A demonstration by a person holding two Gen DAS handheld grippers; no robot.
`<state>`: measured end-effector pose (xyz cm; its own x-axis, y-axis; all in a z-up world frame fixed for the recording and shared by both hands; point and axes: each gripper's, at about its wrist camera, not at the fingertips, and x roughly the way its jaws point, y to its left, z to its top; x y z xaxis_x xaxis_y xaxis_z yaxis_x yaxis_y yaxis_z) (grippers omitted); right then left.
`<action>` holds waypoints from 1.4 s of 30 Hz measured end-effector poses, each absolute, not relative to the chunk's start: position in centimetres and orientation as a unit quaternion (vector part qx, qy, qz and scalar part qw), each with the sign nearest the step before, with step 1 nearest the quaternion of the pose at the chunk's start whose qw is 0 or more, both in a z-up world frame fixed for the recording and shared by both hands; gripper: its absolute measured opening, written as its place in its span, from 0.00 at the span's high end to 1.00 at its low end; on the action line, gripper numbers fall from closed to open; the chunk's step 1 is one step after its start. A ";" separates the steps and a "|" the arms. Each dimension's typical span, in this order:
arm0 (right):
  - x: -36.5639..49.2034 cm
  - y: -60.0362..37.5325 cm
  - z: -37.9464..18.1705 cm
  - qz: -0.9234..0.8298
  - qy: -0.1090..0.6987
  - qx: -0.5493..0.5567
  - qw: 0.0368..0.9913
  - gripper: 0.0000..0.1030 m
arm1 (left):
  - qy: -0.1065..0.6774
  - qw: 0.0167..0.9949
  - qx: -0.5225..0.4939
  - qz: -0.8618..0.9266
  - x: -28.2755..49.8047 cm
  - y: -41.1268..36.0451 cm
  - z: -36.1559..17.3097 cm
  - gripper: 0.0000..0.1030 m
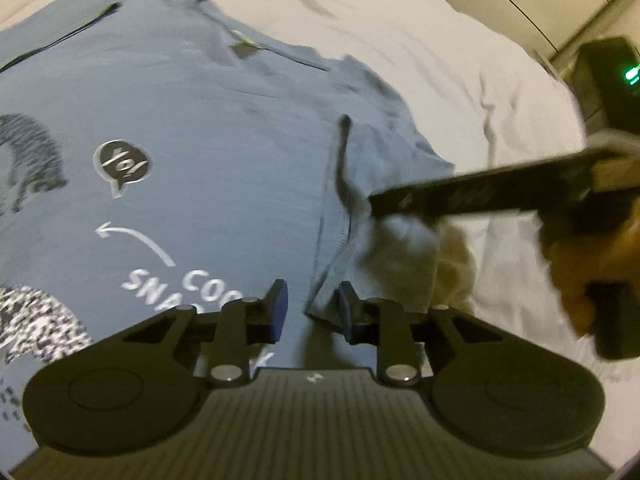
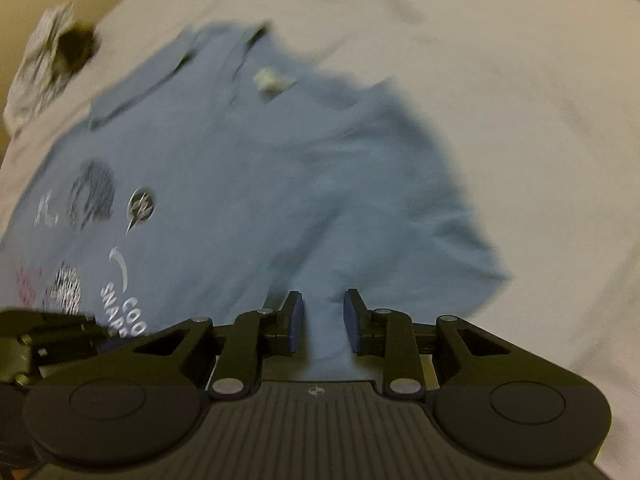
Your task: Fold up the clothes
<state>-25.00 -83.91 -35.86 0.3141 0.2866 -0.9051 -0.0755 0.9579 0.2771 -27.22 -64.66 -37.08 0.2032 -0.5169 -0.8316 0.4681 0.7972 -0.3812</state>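
One blue T-shirt (image 1: 208, 128) lies print side up on a white sheet (image 1: 460, 64), filling the left and centre of the left wrist view; its collar and label sit near the top, and a sleeve spreads toward the right. White print with a speech bubble, an arrow and partly hidden letters shows at the lower left.

At the bottom centre of that view the left gripper (image 1: 313, 308) has its fingers apart, with the shirt's side edge lying between them; whether the pads touch the cloth I cannot tell. From the right edge the right gripper (image 1: 374, 202) reaches in, blurred, its tip at a raised pucker of cloth by the sleeve seam. In its own view its fingers stand apart over blue cloth, nothing pinched. A hand (image 1: 568, 272) holds its handle at the right edge.

A crumpled grey and dark garment (image 2: 52, 64) lies at the upper left of the right wrist view, apart from the shirt. No containers show.
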 end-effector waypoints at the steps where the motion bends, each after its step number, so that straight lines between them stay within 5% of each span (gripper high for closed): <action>1: -24.8 -83.6 -35.8 0.131 0.563 0.115 0.808 0.72 | 0.544 0.776 -0.021 -0.318 -27.3 -64.3 -37.0 0.78; 6: -25.0 -86.0 -34.4 0.073 0.508 0.197 0.835 0.72 | 0.530 0.779 -0.002 -0.335 -27.6 -63.5 -36.3 0.78; 13: -26.2 -90.1 -36.3 0.021 0.534 0.184 0.825 0.78 | 0.522 0.755 0.029 -0.395 -28.0 -65.7 -36.9 0.76; 18: -27.2 -92.6 -35.5 -0.064 0.490 0.205 0.845 0.72 | 0.518 0.758 0.043 -0.395 -27.9 -65.4 -37.1 0.74; 42: -46.1 -77.0 -34.2 -0.078 0.573 0.212 0.788 0.58 | 0.533 0.772 0.137 -0.319 -31.8 -47.2 -31.5 0.65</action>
